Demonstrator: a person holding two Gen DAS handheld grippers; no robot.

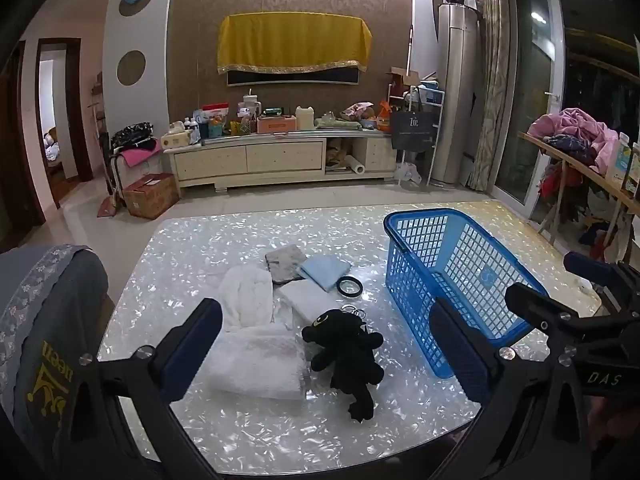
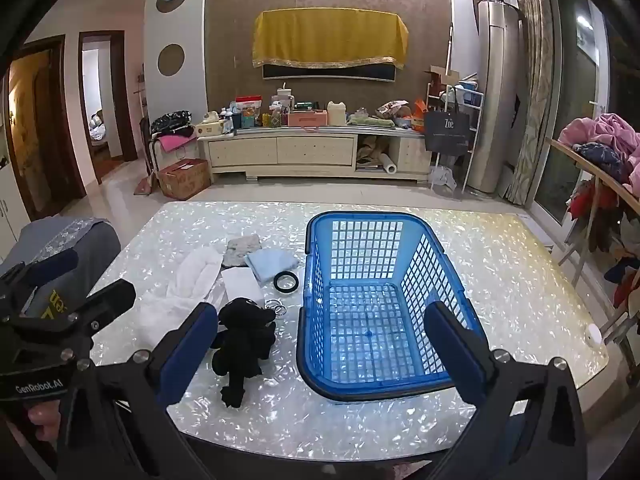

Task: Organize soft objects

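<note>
A black plush toy [image 1: 345, 356] lies on the shiny table [image 1: 248, 432], also in the right wrist view [image 2: 242, 344]. Left of it lie a white towel [image 1: 256, 360], a white fluffy cloth [image 1: 246, 294], a white folded cloth [image 1: 308, 298], a light blue cloth [image 1: 325, 271] and a grey cloth [image 1: 286, 262]. An empty blue basket [image 2: 372, 308] stands at the right. My left gripper [image 1: 326, 344] is open above the towel and plush. My right gripper [image 2: 320, 344] is open and empty over the basket's near left rim.
A black ring [image 1: 349, 286] and metal key rings [image 1: 354, 312] lie beside the cloths. A chair with a grey-blue cover [image 1: 44, 320] stands at the table's left. A rack with clothes [image 2: 608, 148] stands at the right. A TV cabinet [image 2: 316, 152] is beyond the table.
</note>
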